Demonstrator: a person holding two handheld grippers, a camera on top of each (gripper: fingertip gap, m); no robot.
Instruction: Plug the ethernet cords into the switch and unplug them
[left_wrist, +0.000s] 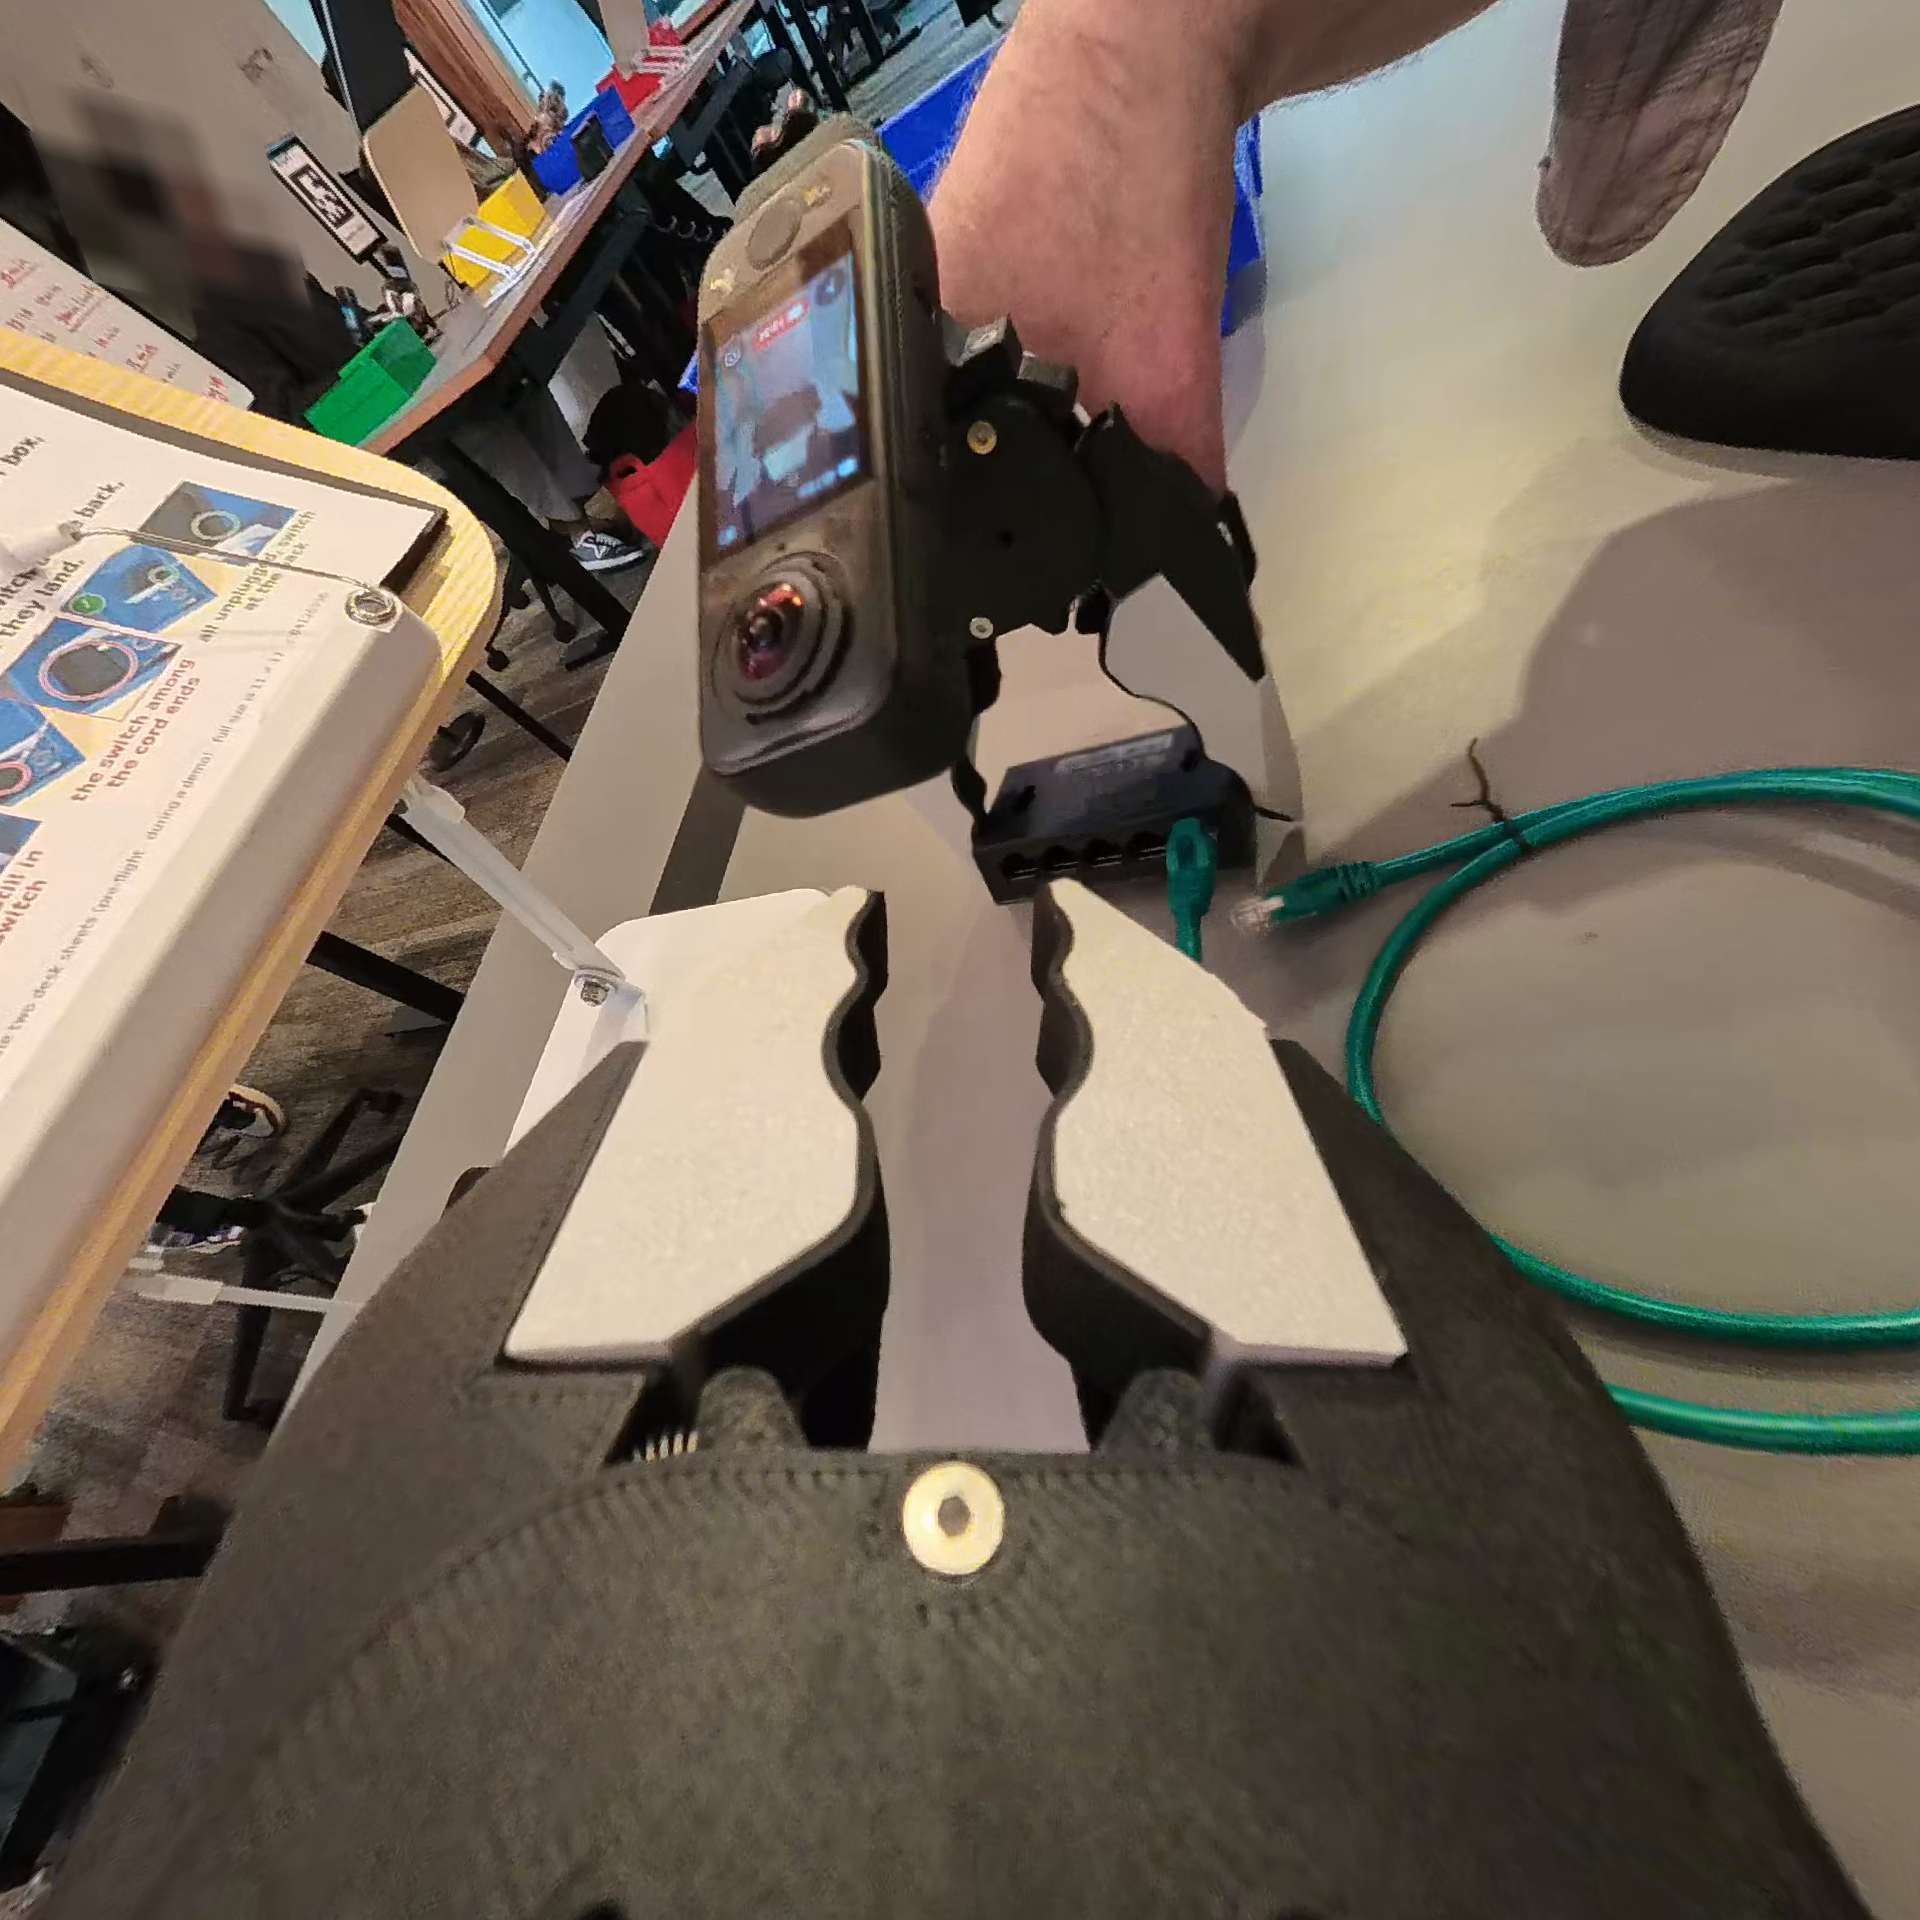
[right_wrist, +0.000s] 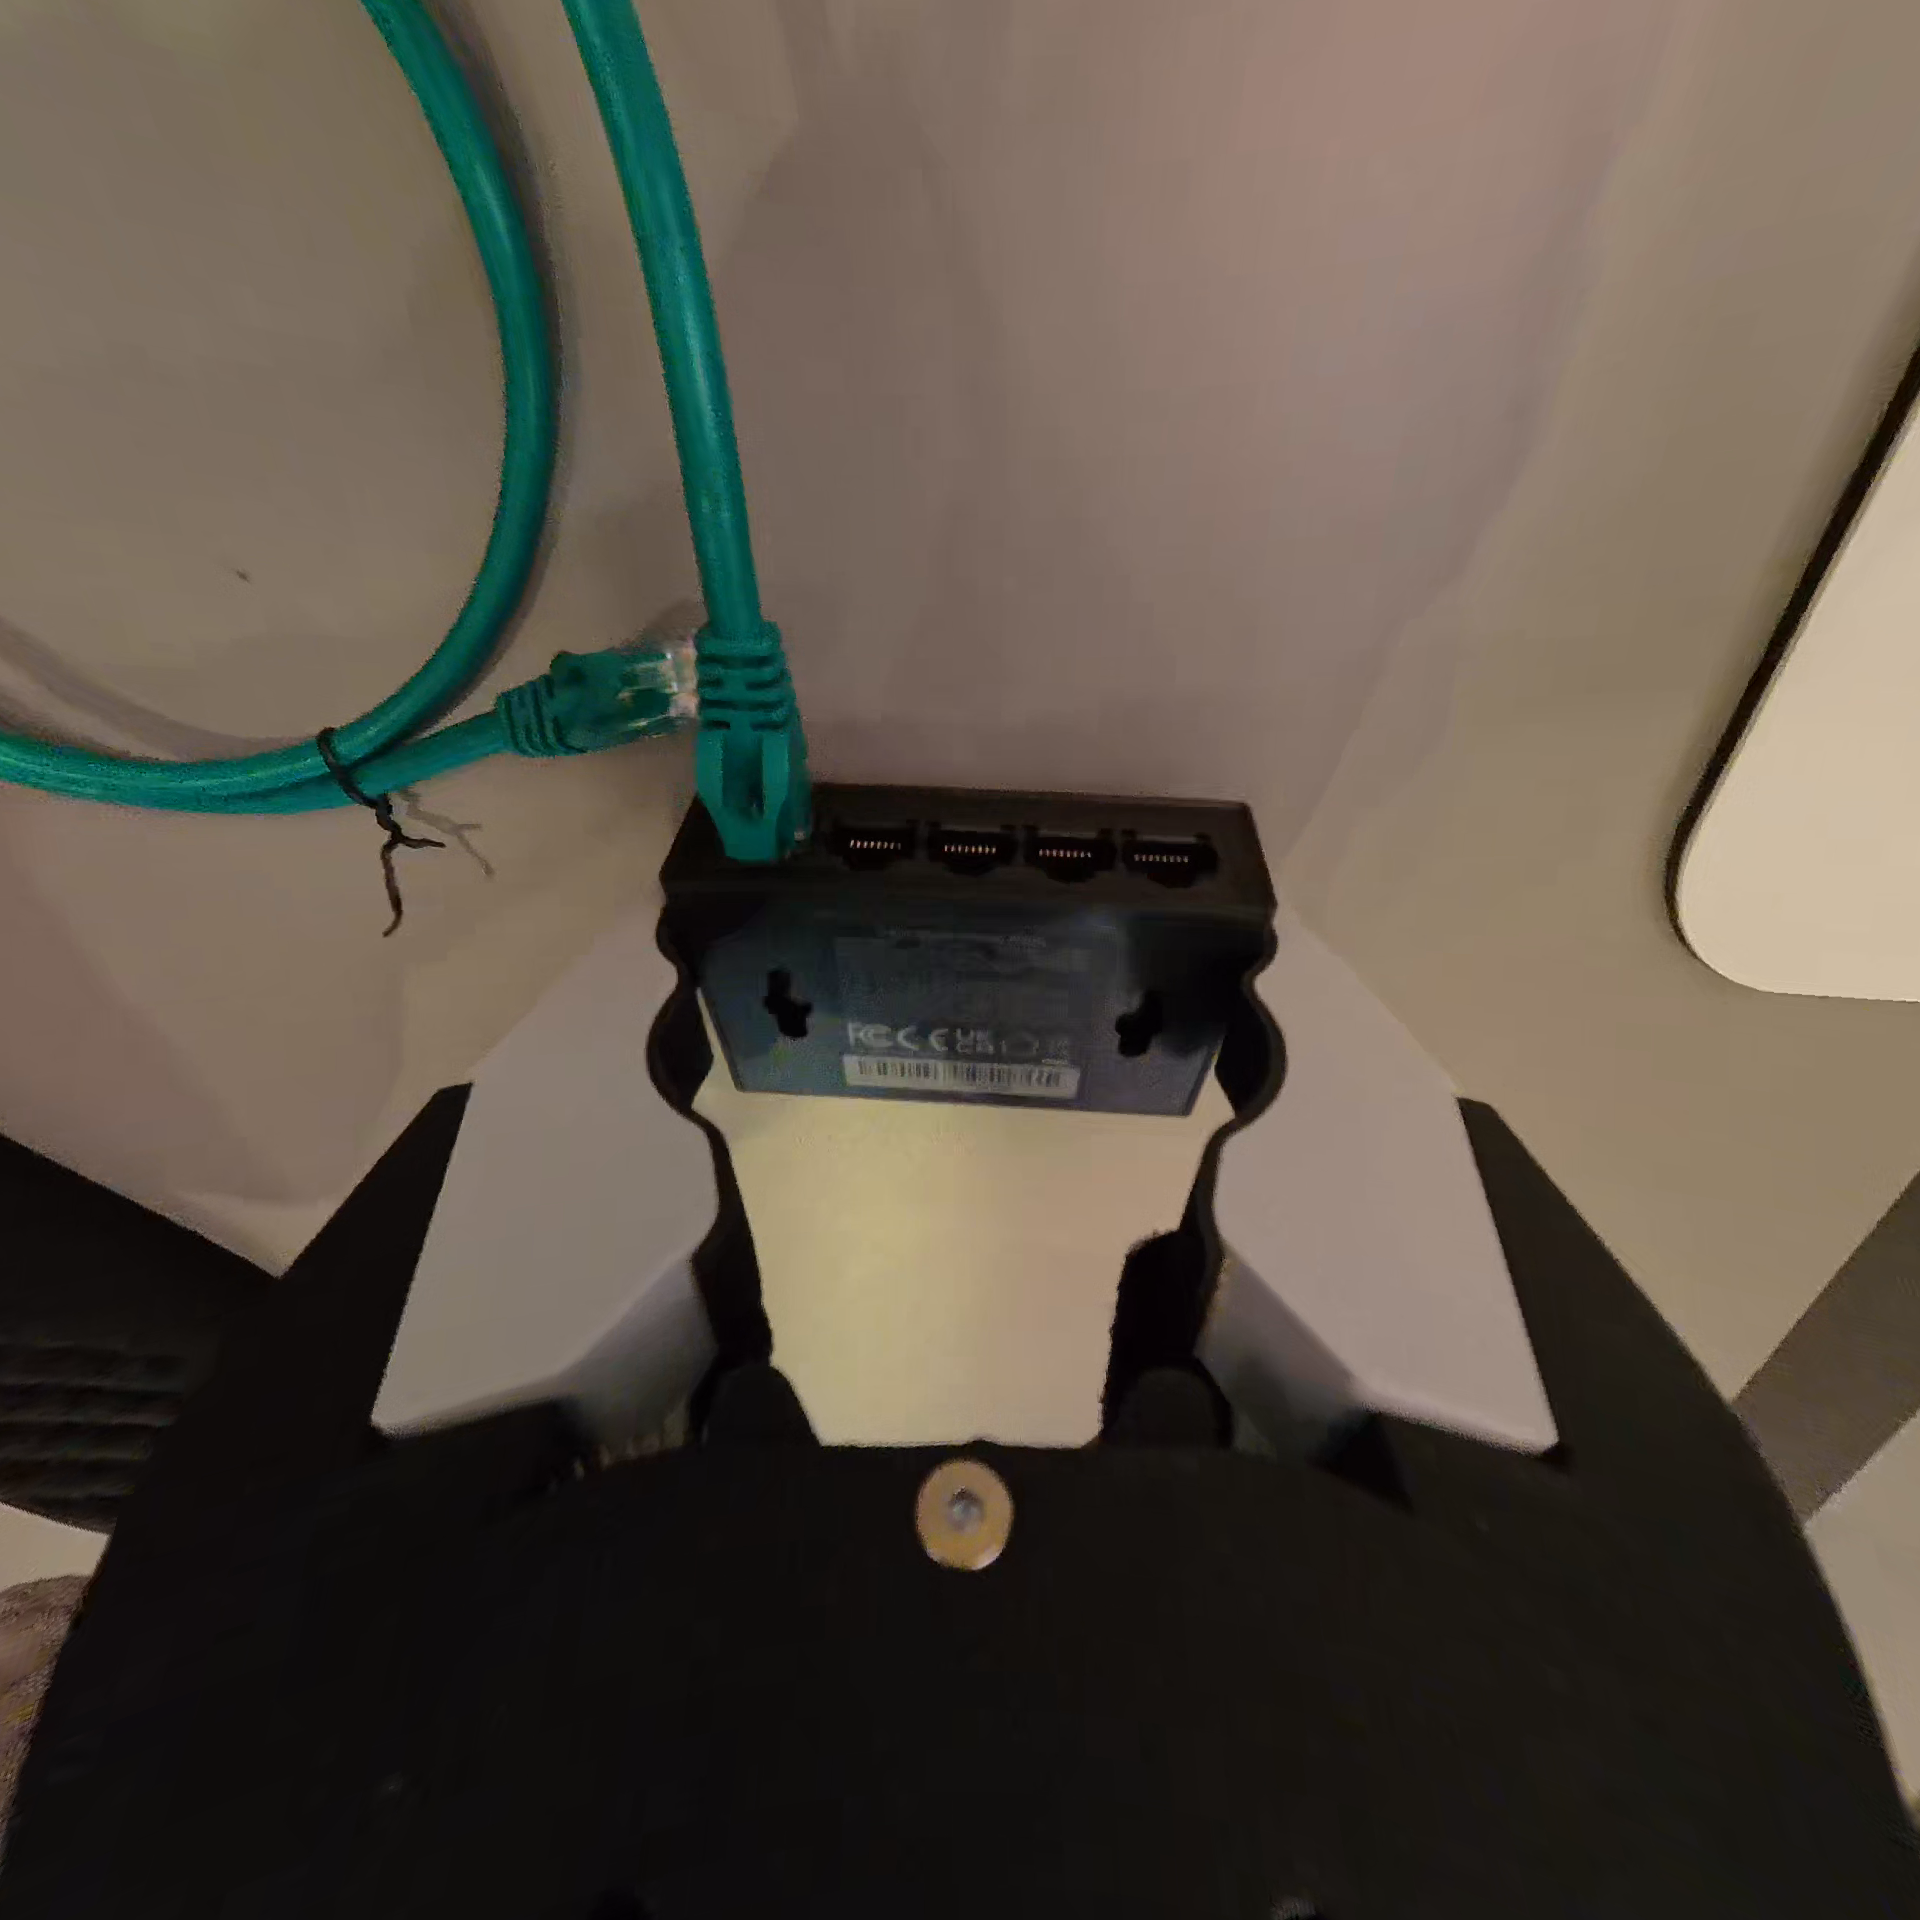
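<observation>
Right hand-held gripper (right_wrist: 966, 997) is clamped on the switch (right_wrist: 966, 935): one finger (right_wrist: 582, 1236) on each short end of the black box, underside label facing the camera, port row facing away. The switch looks tipped up on the pale worktop (right_wrist: 1247, 416), but I cannot tell how much of it rests on the surface.

Ports: five in a row. The leftmost in the right wrist view has a green plug (right_wrist: 750, 769) seated in it, with its cord (right_wrist: 665, 312) running up and away. The other four ports are empty.

The second plug (right_wrist: 613, 691) is loose. It lies on the worktop just left of the seated one, clear tip pointing at it, close but not inserted. The cord's runs are bound together by a thin black twist tie (right_wrist: 348, 779) left of the switch.

Left hand-held gripper (left_wrist: 958, 966) is open and holding nothing. It hovers over the worktop (left_wrist: 1558, 1091) and points toward the switch (left_wrist: 1112, 821), with a clear gap between the white finger pads (left_wrist: 727, 1122).

In the left wrist view:
- The right hand-held gripper (left_wrist: 1195, 665) comes down onto the switch from above, held by a person's hand (left_wrist: 1101, 229).
- Its camera (left_wrist: 800, 478) faces this way.
- The seated plug (left_wrist: 1190, 862) is at the switch's right end.
- The loose plug (left_wrist: 1309, 899) lies just right of it.
- The cord (left_wrist: 1455, 1039) loops across the worktop to the right.

A printed instruction sheet (left_wrist: 156, 665) sits on a wooden board to the left. A black chair seat (left_wrist: 1797, 312) is at the upper right.
</observation>
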